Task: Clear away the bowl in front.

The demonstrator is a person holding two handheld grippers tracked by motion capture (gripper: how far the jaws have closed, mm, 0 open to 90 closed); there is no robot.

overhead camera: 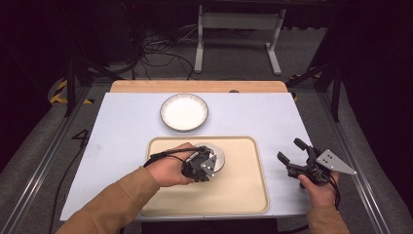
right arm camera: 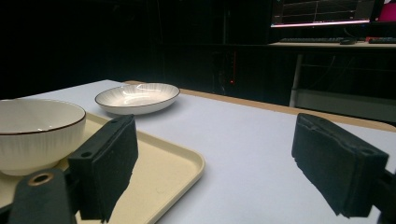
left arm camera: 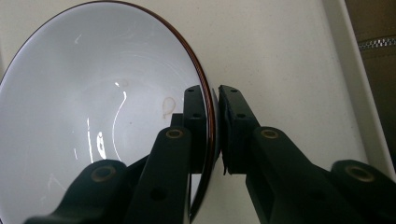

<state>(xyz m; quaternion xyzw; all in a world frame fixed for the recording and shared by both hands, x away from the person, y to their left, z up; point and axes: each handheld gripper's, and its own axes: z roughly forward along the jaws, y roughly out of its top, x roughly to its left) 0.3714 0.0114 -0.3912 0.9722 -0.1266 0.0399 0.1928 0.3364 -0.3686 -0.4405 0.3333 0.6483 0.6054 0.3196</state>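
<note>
A small white bowl (overhead camera: 217, 152) with a dark rim stands on the beige tray (overhead camera: 243, 190). My left gripper (overhead camera: 198, 165) is shut on its near rim. In the left gripper view one pad sits inside the bowl (left arm camera: 84, 107) and the other outside, pinching the rim at my left gripper (left arm camera: 213, 112). My right gripper (overhead camera: 289, 155) stands open above the table to the right of the tray, jaws wide apart with nothing between them. From the right gripper view, the bowl (right arm camera: 35, 133) appears at the left on the tray (right arm camera: 159, 168), beyond my right gripper (right arm camera: 215, 154).
A wider shallow white plate (overhead camera: 184, 111) sits on the pale blue table top (overhead camera: 122, 131) behind the tray; it also shows as the plate (right arm camera: 137, 98). A wooden strip (overhead camera: 146, 86) edges the far side. Cables and a frame stand on the floor beyond.
</note>
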